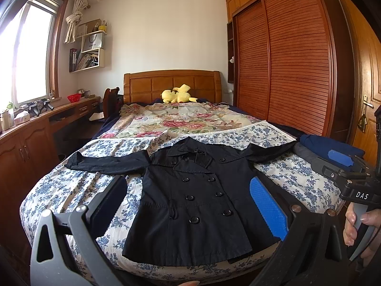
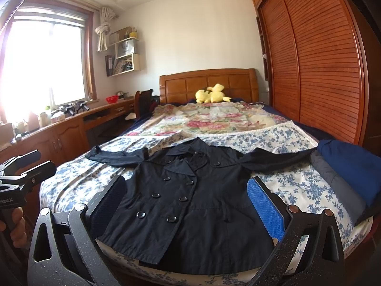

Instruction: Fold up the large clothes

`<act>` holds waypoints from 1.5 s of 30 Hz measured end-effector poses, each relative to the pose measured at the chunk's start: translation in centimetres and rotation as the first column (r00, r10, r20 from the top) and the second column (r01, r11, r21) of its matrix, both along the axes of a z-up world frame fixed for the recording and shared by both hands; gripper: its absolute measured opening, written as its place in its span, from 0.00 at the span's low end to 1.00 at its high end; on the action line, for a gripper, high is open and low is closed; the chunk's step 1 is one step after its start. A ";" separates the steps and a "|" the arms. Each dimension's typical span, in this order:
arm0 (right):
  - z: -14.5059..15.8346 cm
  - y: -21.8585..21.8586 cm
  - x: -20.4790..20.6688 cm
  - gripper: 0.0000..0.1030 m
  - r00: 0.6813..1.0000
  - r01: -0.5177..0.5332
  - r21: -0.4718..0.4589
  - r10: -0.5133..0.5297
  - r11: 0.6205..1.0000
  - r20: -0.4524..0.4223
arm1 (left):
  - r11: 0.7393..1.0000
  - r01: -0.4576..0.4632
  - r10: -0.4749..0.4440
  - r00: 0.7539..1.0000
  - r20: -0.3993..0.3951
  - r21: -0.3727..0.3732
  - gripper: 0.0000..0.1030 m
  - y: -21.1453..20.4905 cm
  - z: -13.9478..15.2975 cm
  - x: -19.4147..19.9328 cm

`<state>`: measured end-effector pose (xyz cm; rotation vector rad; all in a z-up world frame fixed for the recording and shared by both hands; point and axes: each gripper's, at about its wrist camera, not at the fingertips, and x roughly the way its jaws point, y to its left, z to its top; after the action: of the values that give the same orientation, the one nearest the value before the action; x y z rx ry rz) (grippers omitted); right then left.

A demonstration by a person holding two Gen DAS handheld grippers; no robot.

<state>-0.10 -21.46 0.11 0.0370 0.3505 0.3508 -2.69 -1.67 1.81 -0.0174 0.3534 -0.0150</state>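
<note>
Left wrist view: a black double-breasted coat (image 1: 190,197) lies flat, front up, on the blue-flowered sheet (image 1: 71,190) at the foot of the bed (image 1: 171,85), collar toward the headboard, both sleeves spread sideways. The left gripper (image 1: 188,205) hangs above the coat's hem, jaws spread wide and empty, one dark pad at left and one blue pad (image 1: 268,207) at right. The right gripper (image 1: 338,162) appears at the right edge, held by a hand (image 1: 357,226); its jaws are also parted, gripping nothing. Folded clothes (image 1: 333,150), blue over grey, sit at the bed's right edge, touching the coat's sleeve end. A yellow plush (image 1: 178,94) rests by the headboard.

Right wrist view: the right gripper (image 2: 185,205) frames the coat (image 2: 190,202) between released fingers. The left gripper (image 2: 28,164) shows at the left edge, clear of the sheet.
</note>
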 end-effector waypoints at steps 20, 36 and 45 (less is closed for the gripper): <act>0.0 0.1 0.1 1.00 1.000 -0.001 0.002 0.001 1.000 0.000 | 1.000 -0.013 0.013 1.000 -0.018 -0.004 1.00 0.6 -0.1 0.6; -0.7 2.1 0.0 1.00 1.000 0.000 -0.016 -0.001 1.000 -0.007 | 1.000 -0.020 0.020 0.999 -0.050 -0.009 1.00 1.4 -2.0 2.4; -3.8 3.2 4.3 1.00 0.997 -0.027 -0.036 0.024 0.999 -0.070 | 0.999 -0.021 0.018 0.994 -0.109 -0.027 1.00 3.6 -6.1 6.4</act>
<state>4.23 -18.30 -3.65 0.0088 0.4268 0.3689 3.69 1.90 -4.34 -0.0496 0.4621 0.0005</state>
